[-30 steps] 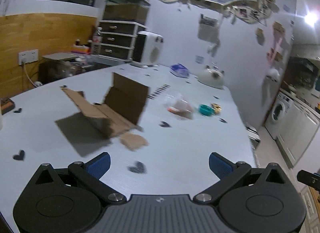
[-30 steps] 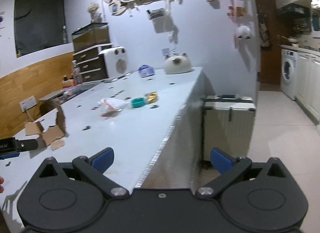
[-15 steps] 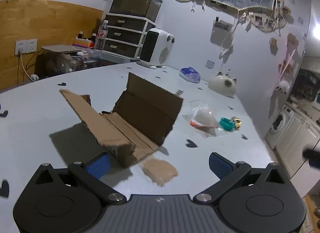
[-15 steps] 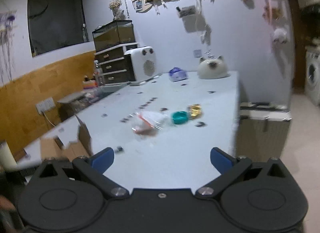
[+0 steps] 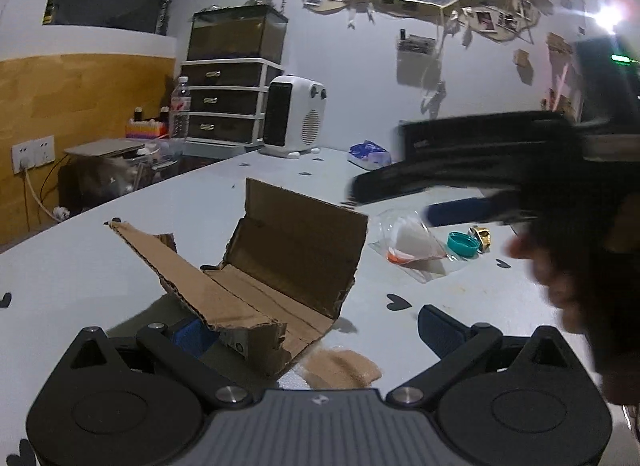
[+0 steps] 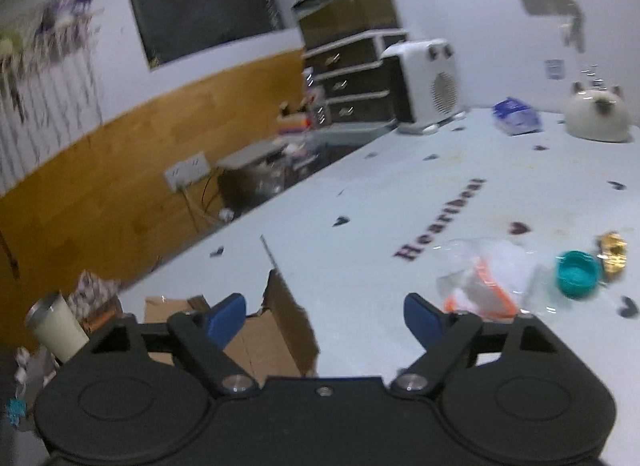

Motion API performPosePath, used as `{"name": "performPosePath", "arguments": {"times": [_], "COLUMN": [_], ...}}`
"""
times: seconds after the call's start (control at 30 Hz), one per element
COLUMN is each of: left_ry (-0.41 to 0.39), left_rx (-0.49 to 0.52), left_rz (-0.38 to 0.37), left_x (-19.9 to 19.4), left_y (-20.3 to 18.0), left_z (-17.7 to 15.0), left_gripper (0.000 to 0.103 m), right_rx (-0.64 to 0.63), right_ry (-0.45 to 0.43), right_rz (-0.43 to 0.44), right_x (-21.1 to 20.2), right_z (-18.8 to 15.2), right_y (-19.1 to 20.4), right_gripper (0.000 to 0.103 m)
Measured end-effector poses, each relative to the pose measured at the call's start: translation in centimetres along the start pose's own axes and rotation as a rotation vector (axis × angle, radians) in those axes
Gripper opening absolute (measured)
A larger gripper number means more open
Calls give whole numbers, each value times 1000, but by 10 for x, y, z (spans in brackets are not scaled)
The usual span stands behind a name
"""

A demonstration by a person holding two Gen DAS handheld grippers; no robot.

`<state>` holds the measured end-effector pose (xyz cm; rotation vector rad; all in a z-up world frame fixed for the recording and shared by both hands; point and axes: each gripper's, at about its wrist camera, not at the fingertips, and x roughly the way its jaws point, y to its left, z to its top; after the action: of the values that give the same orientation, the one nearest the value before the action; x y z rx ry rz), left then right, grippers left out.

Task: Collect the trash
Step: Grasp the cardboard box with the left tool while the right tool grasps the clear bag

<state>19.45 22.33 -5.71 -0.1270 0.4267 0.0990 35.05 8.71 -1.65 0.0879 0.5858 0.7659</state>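
Observation:
A torn brown cardboard box [image 5: 280, 278] lies opened out on the pale table [image 5: 100, 266]. My left gripper [image 5: 314, 330] is open, low over the table. The box's near corner sits between its blue pads without being pressed. In the right wrist view, my right gripper [image 6: 324, 318] is over the box's upright flap [image 6: 288, 322]. Its jaws are closing, with the flap between the pads and untouched. A clear plastic bag [image 6: 484, 278], a teal cap [image 6: 578, 274] and a gold foil scrap [image 6: 612, 254] lie to the right. A small cardboard scrap [image 5: 340, 366] lies by the box.
A white heater [image 5: 294, 119], a drawer unit [image 5: 228, 101], a blue tissue pack [image 5: 368, 153] and a cat-shaped ornament [image 6: 598, 117] stand along the far side. A pale cup [image 6: 56, 330] stands at the left. The right gripper and a blurred hand [image 5: 560, 266] fill the right of the left wrist view.
The right gripper swung left from the table's right edge to over the cardboard, and its jaws narrowed. The left gripper came up to the box, then stayed still.

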Motion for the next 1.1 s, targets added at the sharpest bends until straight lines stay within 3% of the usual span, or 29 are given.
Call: {"name": "performPosePath", "arguments": {"times": [0.03,0.1,0.17,0.23,0.27,0.6,0.73,0.9,1.0,1.1], "left_ry": [-3,-12,-23,-31,-34,-67,-60,-23,-10,5], "left_rx": [4,13,21,30,34,177,199,228,236,222], "left_rz": [0,5,7,6,9,-42,-39,30,44,45], "left_x": [0,0,-1,-2,-2,-13,-18,-14,-17,-17], "left_y": [1,2,2,2,1,-28,-31,-31,-32,-30], "left_z": [-1,-2,-2,-3,-3,-10,-14,-19,-21,-21], "left_gripper": [103,103,103,103,103,102,84,61,39,34], "right_rx": [5,7,0,21,33,92,90,110,114,151], "right_ry": [14,37,73,111,118,208,211,216,209,204], "right_rz": [4,18,29,54,68,203,206,211,199,215], "right_x": [9,20,26,24,21,-23,-35,-49,-53,-55], "right_z": [0,0,-2,-4,-6,-25,-29,-35,-38,-44], "right_y": [1,3,8,8,8,26,32,34,35,30], "right_gripper": [84,67,28,10,7,4,4,5,5,6]}}
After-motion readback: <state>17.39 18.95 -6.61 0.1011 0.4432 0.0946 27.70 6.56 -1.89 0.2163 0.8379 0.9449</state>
